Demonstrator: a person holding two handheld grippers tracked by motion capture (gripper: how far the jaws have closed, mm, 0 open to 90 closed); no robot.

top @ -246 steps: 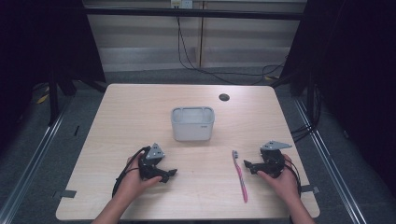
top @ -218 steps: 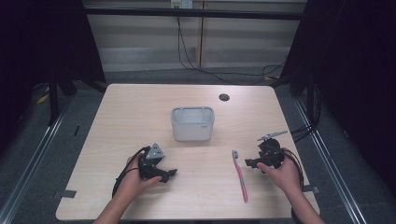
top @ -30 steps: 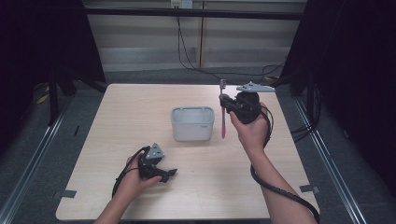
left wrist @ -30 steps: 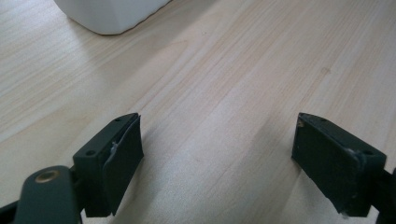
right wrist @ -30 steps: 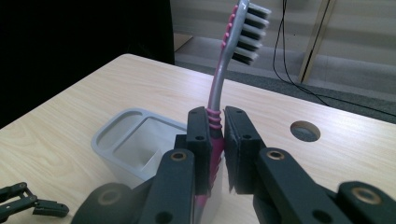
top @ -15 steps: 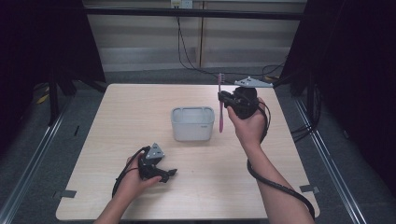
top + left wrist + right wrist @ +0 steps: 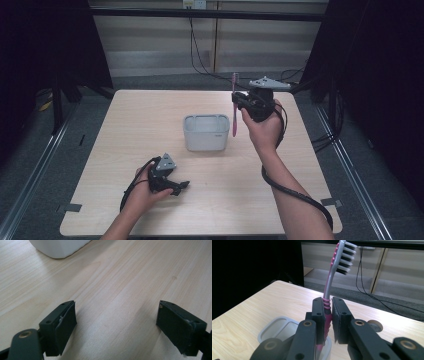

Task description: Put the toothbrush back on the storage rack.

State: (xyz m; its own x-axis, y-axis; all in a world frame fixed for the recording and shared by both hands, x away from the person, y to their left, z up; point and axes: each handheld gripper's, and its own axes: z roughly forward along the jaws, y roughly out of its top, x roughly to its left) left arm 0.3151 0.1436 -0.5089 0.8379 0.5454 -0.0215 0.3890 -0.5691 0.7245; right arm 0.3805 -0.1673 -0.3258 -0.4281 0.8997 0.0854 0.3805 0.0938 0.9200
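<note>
The right gripper [image 7: 239, 102] clamps a pink toothbrush [image 7: 234, 107] upright — bristles up — just beside the grey holder [image 7: 206, 132], above its right edge. Beyond the holder lies a small dark disc [image 7: 375, 326]. The left gripper [image 7: 181, 187] rests near the holder's front on the table [image 7: 125, 125], jaws wide apart — nothing between.

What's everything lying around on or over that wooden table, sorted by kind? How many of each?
Toothbrush, pink, held upright: 1
Container, pale grey, open-topped: 1
Small dark round disc near the table's far edge: 1
Hand-held grippers, left gripper and right gripper: 2
Total: 5
</note>
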